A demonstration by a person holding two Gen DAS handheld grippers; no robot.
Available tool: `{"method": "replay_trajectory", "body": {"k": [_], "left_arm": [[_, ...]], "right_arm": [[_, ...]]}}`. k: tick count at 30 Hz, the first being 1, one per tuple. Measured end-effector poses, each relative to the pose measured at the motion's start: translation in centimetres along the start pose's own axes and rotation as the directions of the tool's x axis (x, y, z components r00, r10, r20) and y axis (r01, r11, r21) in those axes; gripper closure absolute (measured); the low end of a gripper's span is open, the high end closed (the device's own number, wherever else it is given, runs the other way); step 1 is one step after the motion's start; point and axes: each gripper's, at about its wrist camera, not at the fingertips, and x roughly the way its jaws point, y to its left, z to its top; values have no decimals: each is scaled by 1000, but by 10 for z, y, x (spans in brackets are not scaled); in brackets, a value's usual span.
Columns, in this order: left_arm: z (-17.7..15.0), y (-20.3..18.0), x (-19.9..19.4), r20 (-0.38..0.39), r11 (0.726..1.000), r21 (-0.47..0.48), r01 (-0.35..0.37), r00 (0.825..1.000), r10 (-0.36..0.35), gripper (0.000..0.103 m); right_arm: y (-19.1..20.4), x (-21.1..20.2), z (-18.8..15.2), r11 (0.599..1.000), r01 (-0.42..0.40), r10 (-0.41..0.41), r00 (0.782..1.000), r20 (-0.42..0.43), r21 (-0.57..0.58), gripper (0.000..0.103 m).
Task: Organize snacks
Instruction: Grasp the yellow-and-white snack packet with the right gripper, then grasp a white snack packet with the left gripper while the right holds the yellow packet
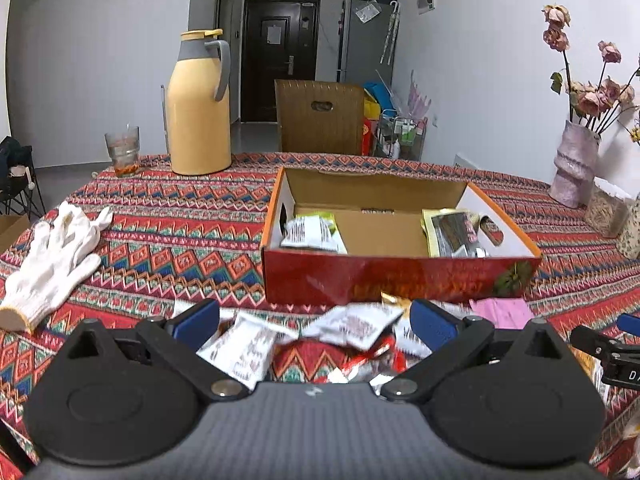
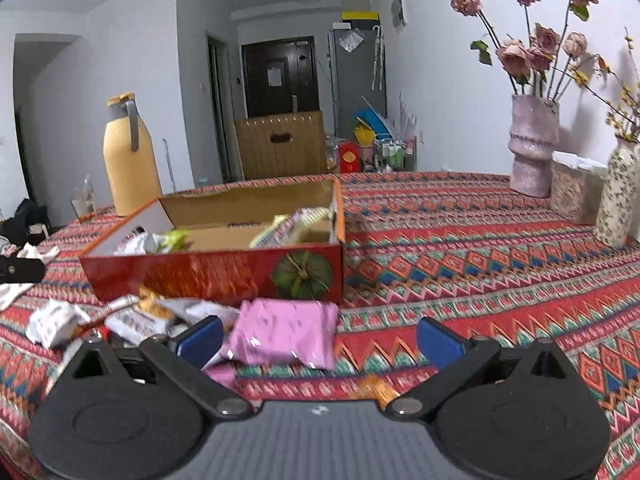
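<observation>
A red cardboard box (image 1: pixel 400 278) (image 2: pixel 216 274) stands open on the patterned tablecloth, with a few snack packets inside at both ends. In front of it lies a heap of loose snack packets (image 1: pixel 348 328) (image 2: pixel 132 320). My left gripper (image 1: pixel 316 322) hangs open just above this heap, white packets showing between its blue pads. My right gripper (image 2: pixel 320 338) is open too, low over the table, with a pink packet (image 2: pixel 286 330) lying between its fingers near the left pad. The same pink packet (image 1: pixel 502 312) shows at the right in the left wrist view.
A yellow thermos jug (image 1: pixel 198 104) and a glass (image 1: pixel 123 150) stand at the far left of the table. White gloves (image 1: pixel 52 260) lie on the left. Vases with dried flowers (image 2: pixel 534 144) and a container (image 2: pixel 572 190) line the right edge. A chair (image 1: pixel 320 116) stands behind.
</observation>
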Motion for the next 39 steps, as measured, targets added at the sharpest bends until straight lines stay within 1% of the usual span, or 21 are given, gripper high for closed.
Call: {"method": "replay_trajectory", "body": {"k": [6, 12, 17, 21, 23, 24, 25, 26, 28, 29, 30, 31, 34, 39], "left_arm": [[-19, 2, 1, -29, 1000, 6, 13, 999, -13, 0], [-34, 8, 0, -41, 1000, 23, 17, 999, -16, 0], [-38, 14, 4, -60, 1000, 13, 7, 998, -7, 0], [-38, 17, 7, -63, 1000, 11, -2, 998, 3, 0], [-38, 17, 9, -65, 1000, 13, -8, 998, 9, 0], [-38, 18, 9, -65, 1000, 14, -11, 998, 12, 0], [-38, 18, 10, -65, 1000, 14, -13, 998, 14, 0], [-38, 19, 11, -66, 1000, 13, -14, 998, 15, 0], [-37, 19, 13, -69, 1000, 10, -19, 997, 20, 0], [-37, 19, 13, -69, 1000, 11, -20, 997, 21, 0], [-37, 19, 13, -68, 1000, 12, -19, 997, 20, 0], [-36, 19, 13, -67, 1000, 13, -17, 998, 18, 0], [-37, 17, 15, -70, 1000, 16, -13, 997, 15, 0], [-33, 16, 14, -60, 999, 28, -21, 998, 23, 0]], "right_arm": [[-6, -5, -25, 999, 35, -36, 998, -42, -25, 0], [-20, 1, -38, 997, 64, -69, 993, -97, -52, 0], [-27, 17, -40, 992, 73, -89, 983, -161, -104, 0], [-34, 27, -33, 992, 57, -76, 981, -178, -110, 0], [-38, 32, -31, 994, 61, -77, 982, -174, -94, 2], [-39, 33, -31, 996, 47, -60, 983, -171, -77, 8], [-40, 33, -31, 998, 29, -39, 985, -168, -63, 18], [-40, 33, -30, 998, 17, -26, 986, -162, -57, 20], [-38, 31, -31, 998, 2, -11, 988, -152, -60, 35], [-36, 29, -31, 998, -11, 2, 989, -147, -64, 39], [-34, 28, -32, 997, -23, 13, 990, -142, -72, 52], [-32, 27, -32, 997, -29, 19, 990, -139, -70, 59], [-30, 24, -33, 999, -17, 12, 993, -115, -40, 63], [-29, 17, -29, 999, -16, 17, 999, -51, 32, 63]]}}
